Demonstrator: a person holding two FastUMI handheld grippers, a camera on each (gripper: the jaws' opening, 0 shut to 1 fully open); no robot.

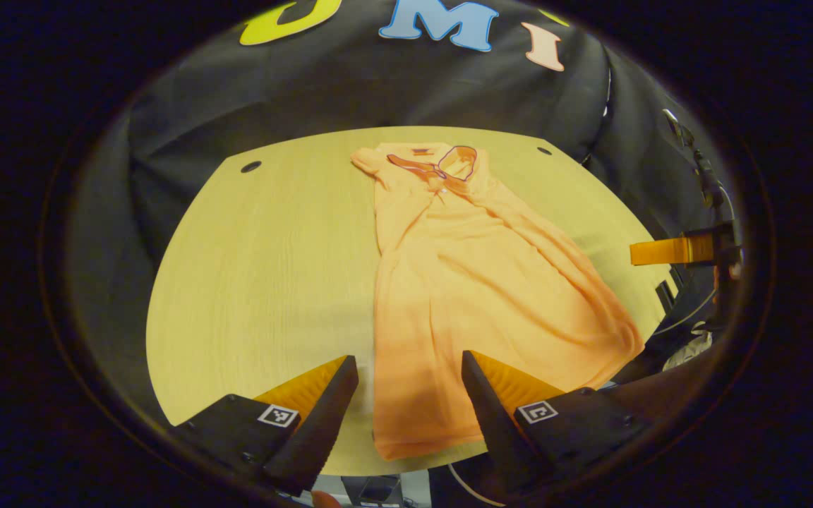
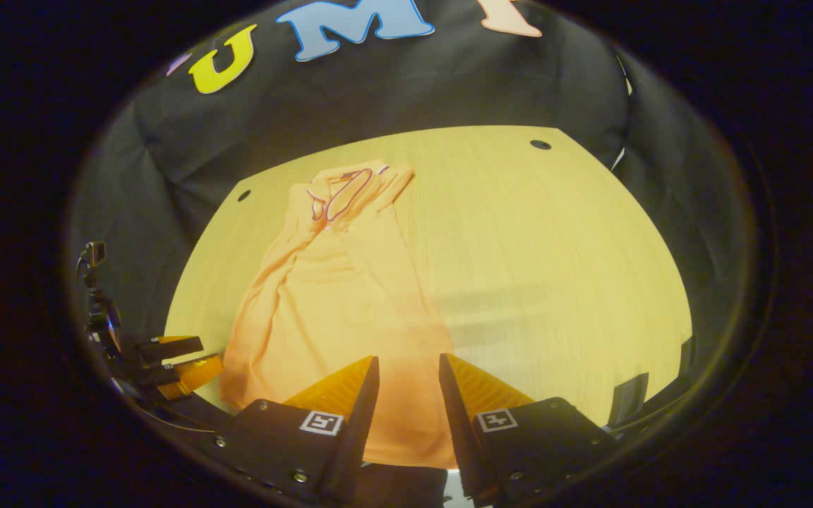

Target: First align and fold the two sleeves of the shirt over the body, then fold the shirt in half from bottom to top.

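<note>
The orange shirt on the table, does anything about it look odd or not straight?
Yes. The orange polo shirt lies askew on the wooden table: its body runs at a slant to the table's edge, with long wrinkles, and the collar is twisted. Both sleeves appear folded in. The left gripper and right gripper hover open above the hem.

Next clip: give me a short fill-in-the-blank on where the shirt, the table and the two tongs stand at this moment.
1. The shirt lies flat on the wooden ____.
2. Its collar points toward the booth's ____.
3. The left tongs are ____, nothing between their fingers.
4. The right tongs hover above the shirt's ____ edge.

Missing words: table; wall; open; bottom
</note>
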